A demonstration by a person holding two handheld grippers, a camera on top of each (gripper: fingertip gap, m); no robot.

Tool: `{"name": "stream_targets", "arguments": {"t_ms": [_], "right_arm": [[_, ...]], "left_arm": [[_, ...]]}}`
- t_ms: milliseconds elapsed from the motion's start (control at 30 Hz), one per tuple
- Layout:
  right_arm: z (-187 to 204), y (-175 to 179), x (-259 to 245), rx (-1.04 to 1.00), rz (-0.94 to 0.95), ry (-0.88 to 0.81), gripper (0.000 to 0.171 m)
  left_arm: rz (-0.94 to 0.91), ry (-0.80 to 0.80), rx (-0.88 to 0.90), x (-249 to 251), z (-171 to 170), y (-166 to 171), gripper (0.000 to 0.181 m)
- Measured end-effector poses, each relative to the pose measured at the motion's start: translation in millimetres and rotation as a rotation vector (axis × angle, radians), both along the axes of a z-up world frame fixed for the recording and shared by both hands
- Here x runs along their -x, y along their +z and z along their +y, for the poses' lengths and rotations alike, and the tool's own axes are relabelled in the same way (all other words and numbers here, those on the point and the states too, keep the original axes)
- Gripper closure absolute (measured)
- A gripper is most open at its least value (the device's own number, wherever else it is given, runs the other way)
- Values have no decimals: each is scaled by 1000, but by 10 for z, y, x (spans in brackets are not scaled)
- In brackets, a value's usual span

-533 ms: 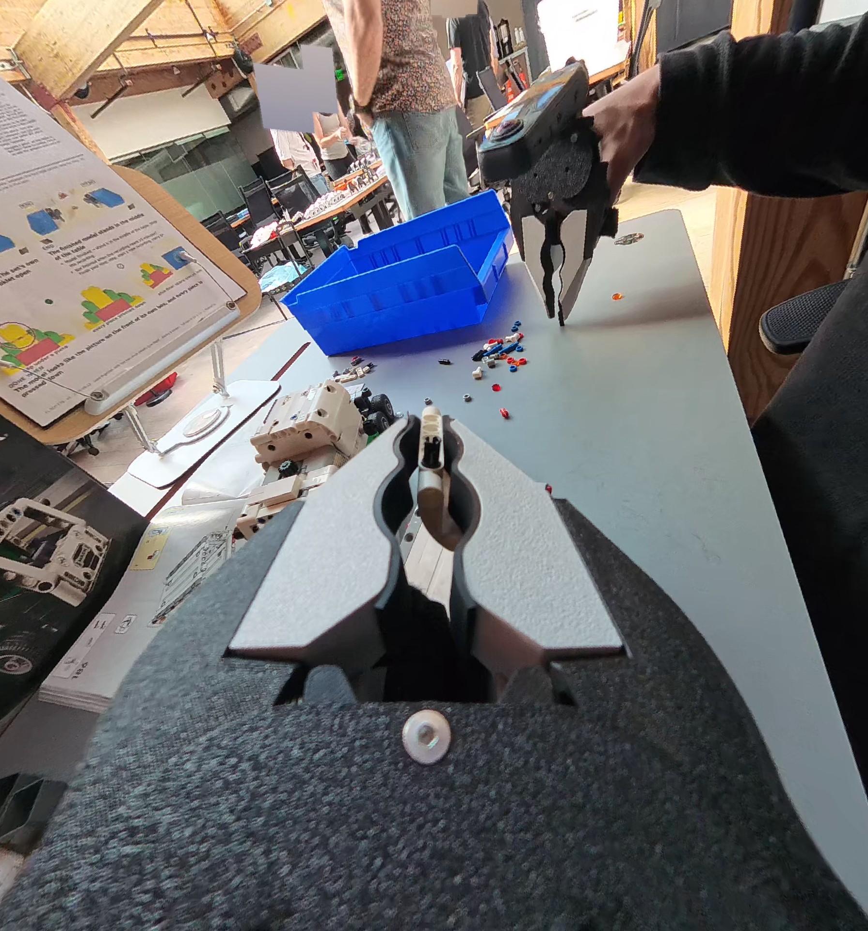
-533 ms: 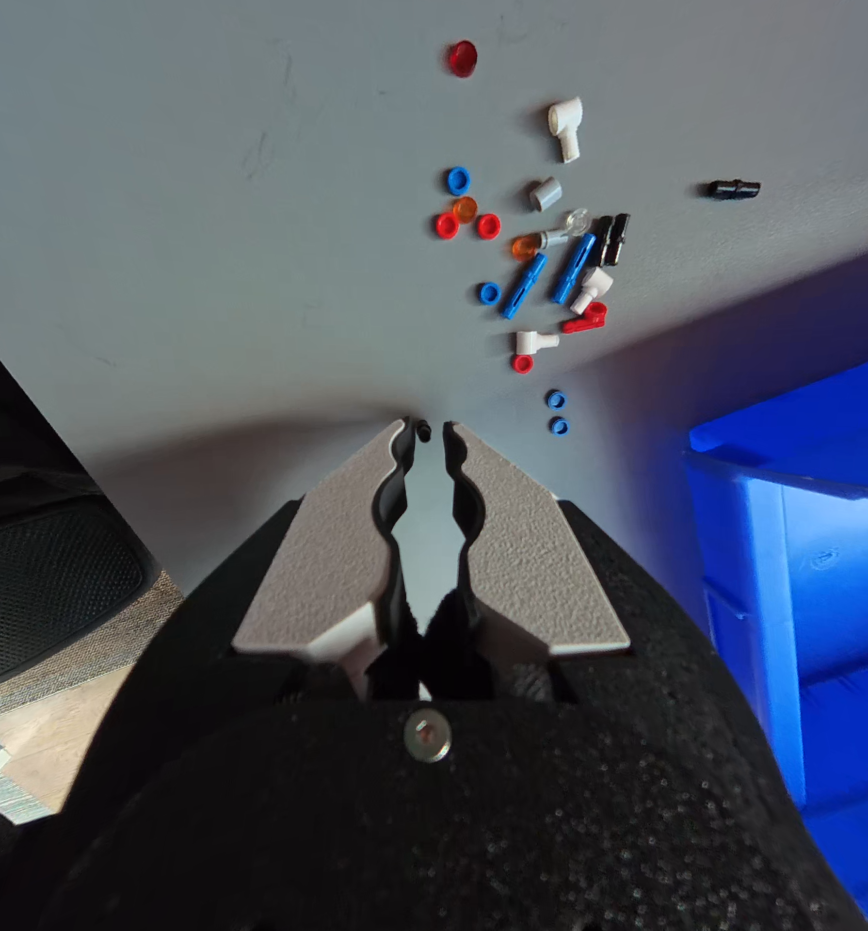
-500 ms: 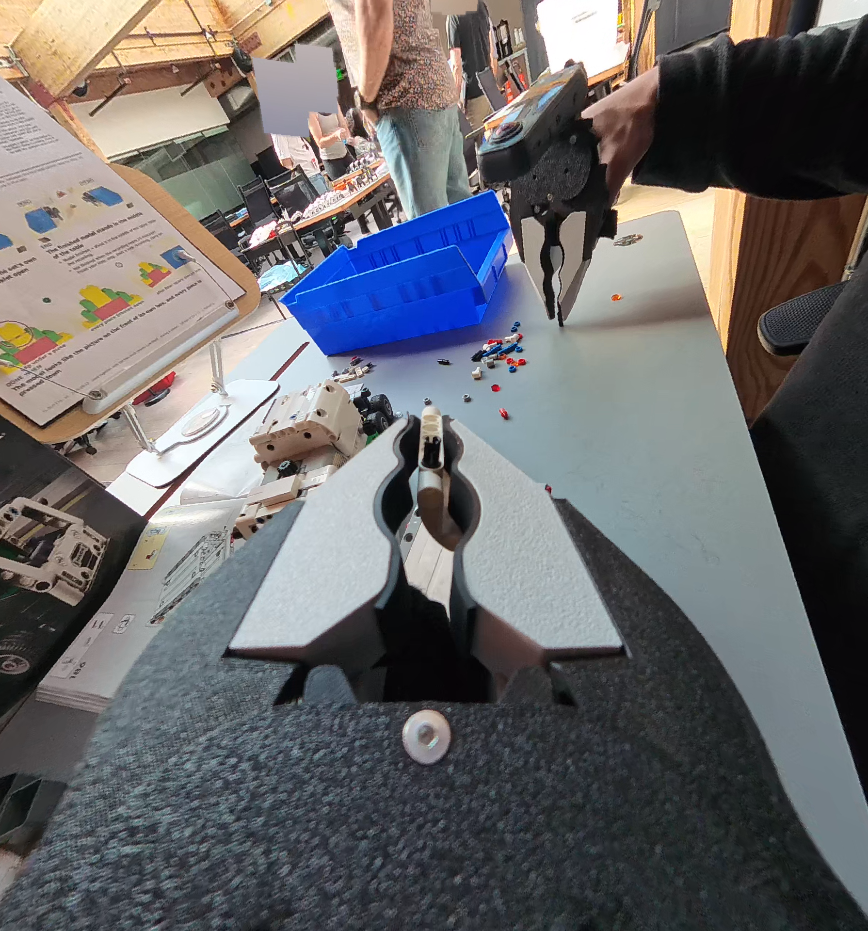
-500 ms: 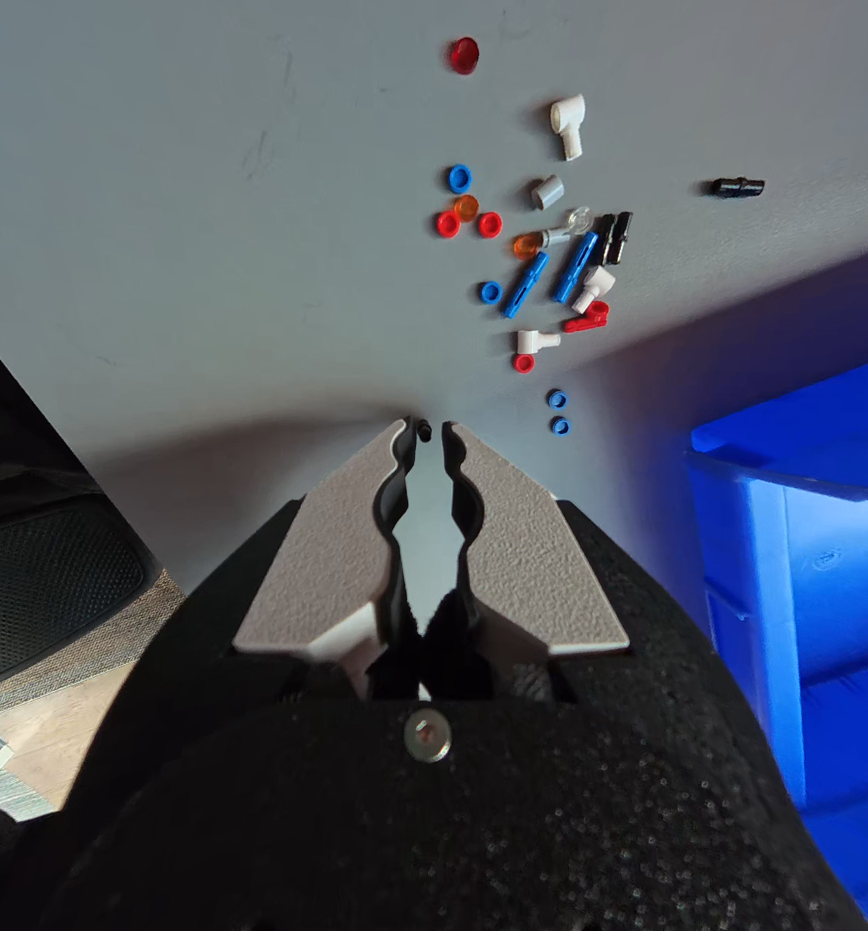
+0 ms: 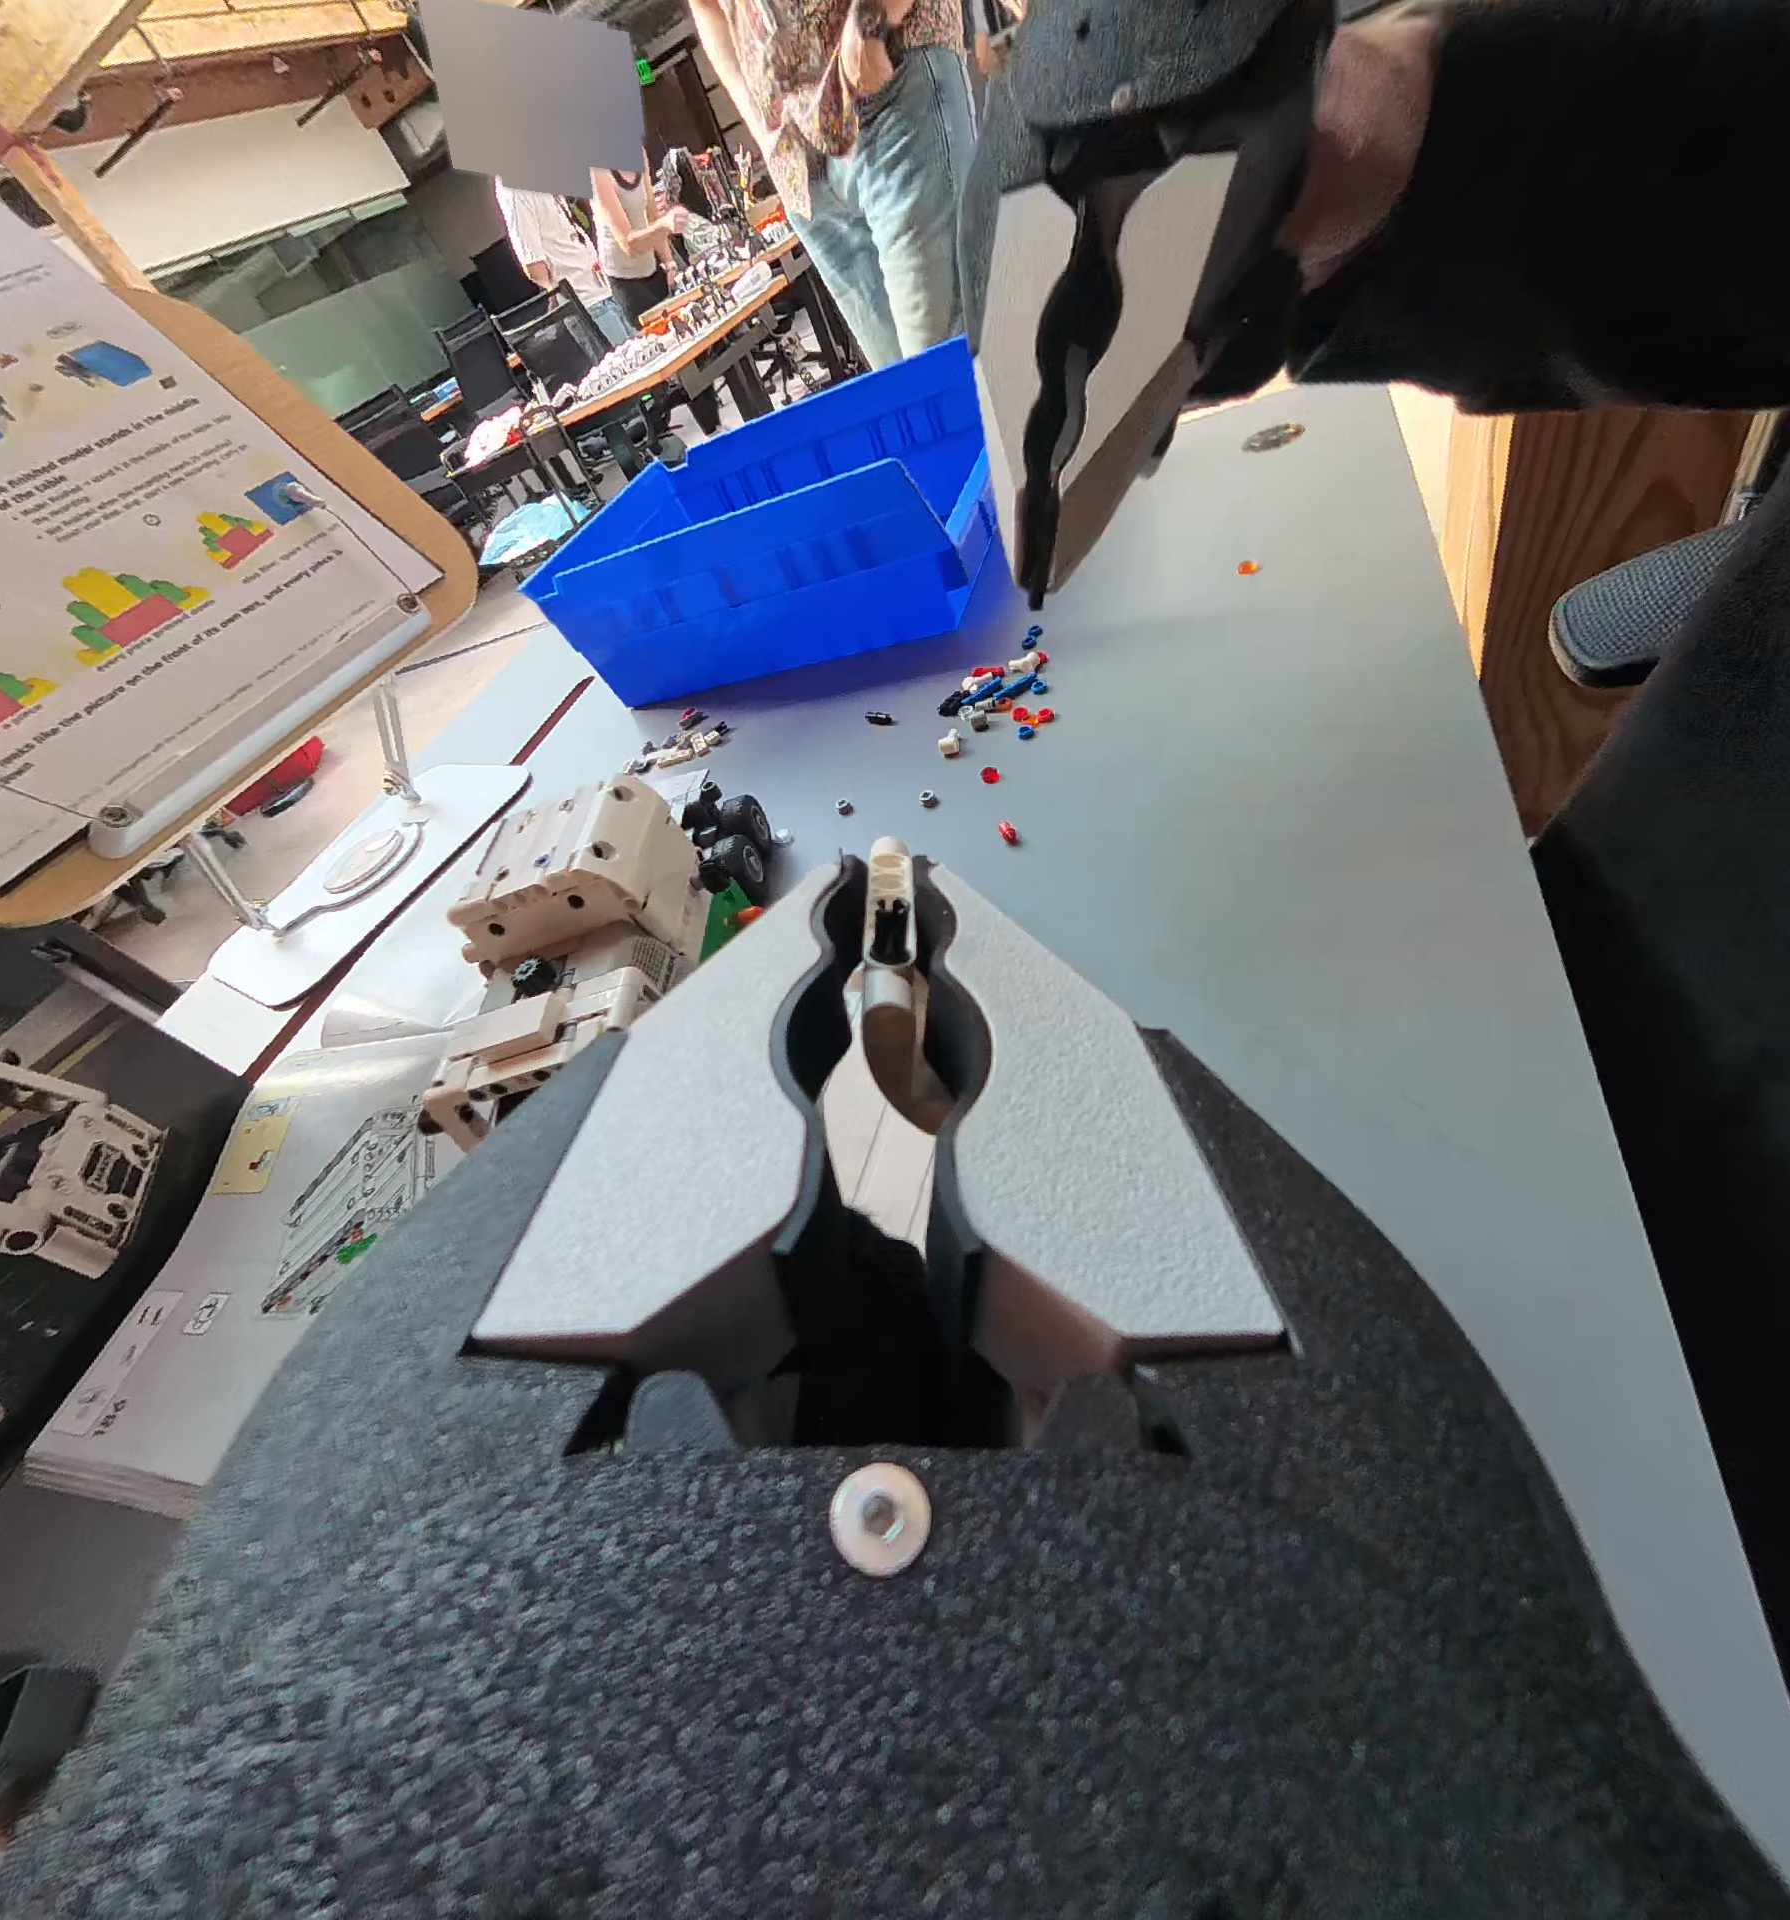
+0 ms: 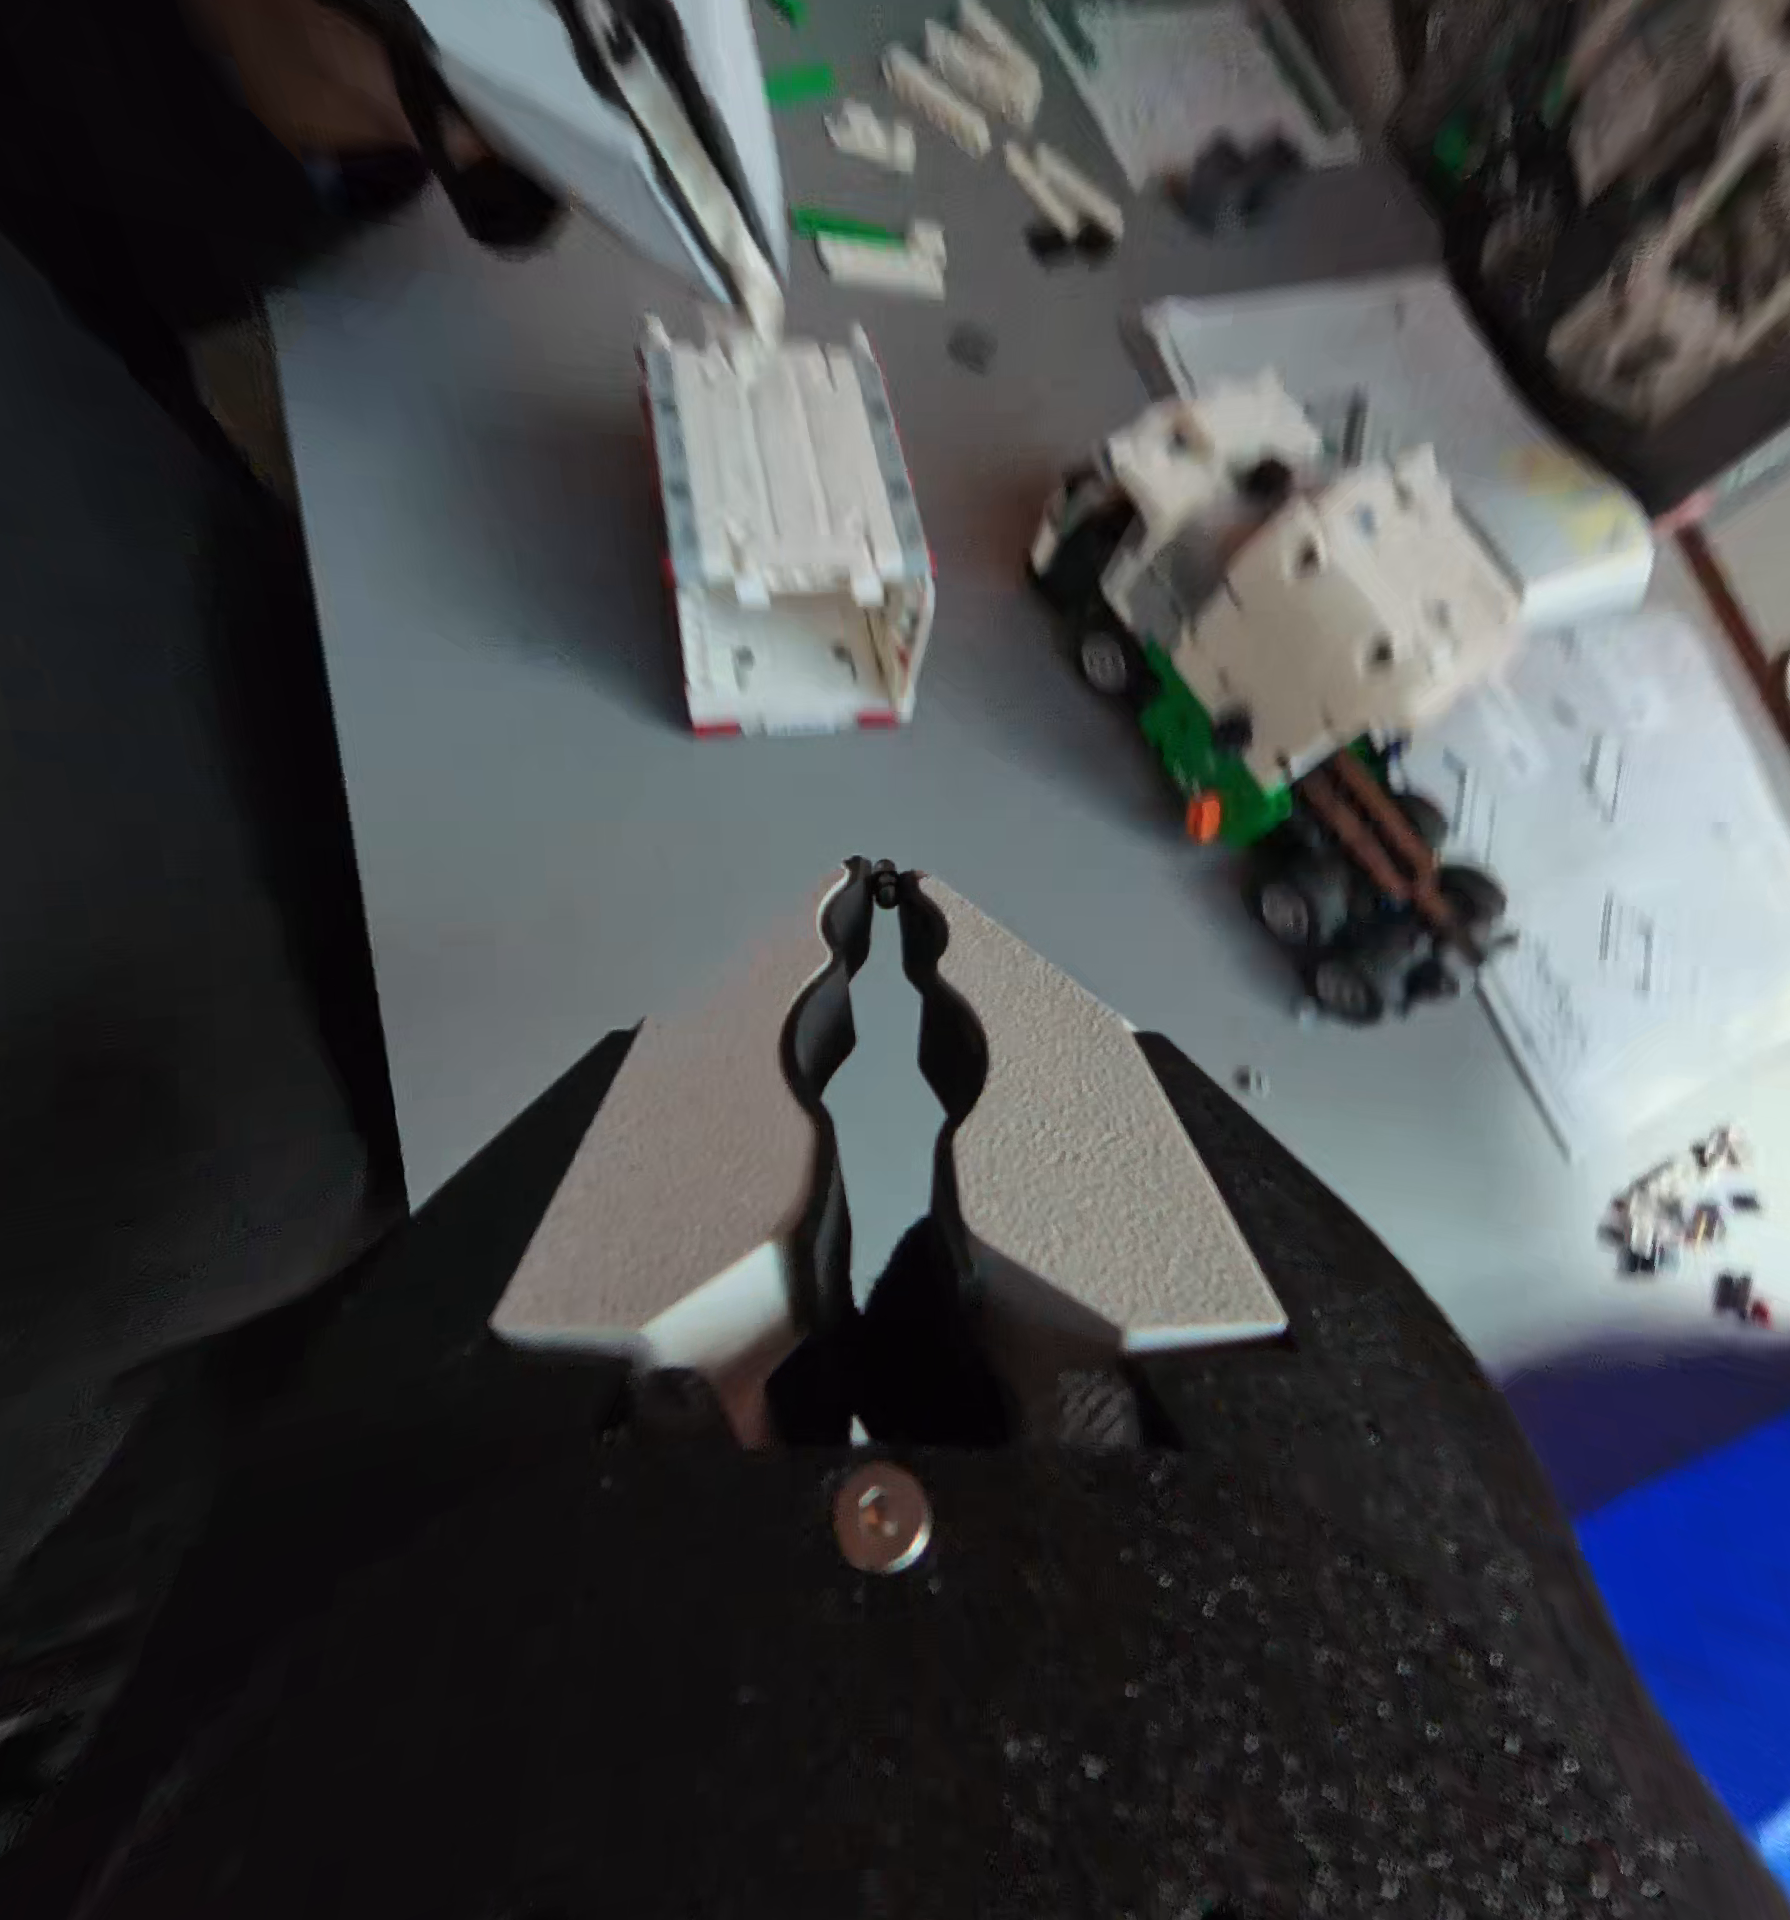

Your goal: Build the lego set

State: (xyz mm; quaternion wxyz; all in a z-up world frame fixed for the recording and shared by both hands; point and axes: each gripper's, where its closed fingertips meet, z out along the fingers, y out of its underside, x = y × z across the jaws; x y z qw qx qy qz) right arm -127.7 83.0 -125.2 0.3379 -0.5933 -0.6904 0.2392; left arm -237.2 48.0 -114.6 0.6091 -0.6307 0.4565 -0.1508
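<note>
The left claw (image 5: 886, 883) is closed on a white lego beam (image 5: 889, 914), which stands between its fingertips above the grey table (image 5: 1234, 935). Just beyond to the left sits a partly built white and green truck (image 5: 600, 883), beside an open instruction booklet (image 5: 247, 1195). Farther off, small loose pieces (image 5: 995, 701) in red, blue, white and black lie scattered before a blue bin (image 5: 777, 561). The right claw (image 6: 883, 883), raised over the table, pinches a tiny black pin (image 6: 883, 889) at its tips; below it stands a white trailer section (image 6: 792, 551) near the truck, both blurred.
</note>
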Motion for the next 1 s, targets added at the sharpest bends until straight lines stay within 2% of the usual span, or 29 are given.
{"name": "stream_targets", "arguments": {"t_ms": [33, 67, 167, 267, 367, 800, 1000], "right_arm": [[-133, 70, 225, -61, 31, 33, 168], [-224, 133, 419, -121, 54, 55, 168], [-484, 294, 833, -134, 140, 122, 168], [-507, 207, 957, -138, 104, 126, 168], [-474, 81, 987, -150, 47, 107, 168], [-441, 64, 1027, -114, 47, 46, 168], [-367, 45, 1067, -60, 80, -79, 168]], "left_arm": [[11, -9, 6, -37, -6, -21, 176], [21, -18, 10, -71, -15, -42, 176], [52, -27, 2, -142, -32, -89, 176], [90, -17, -12, -164, -34, -136, 176], [112, -5, -33, -168, -34, -141, 176], [190, 60, -112, -126, 1, -145, 176], [342, 182, -253, -66, 89, -152, 175]]}}
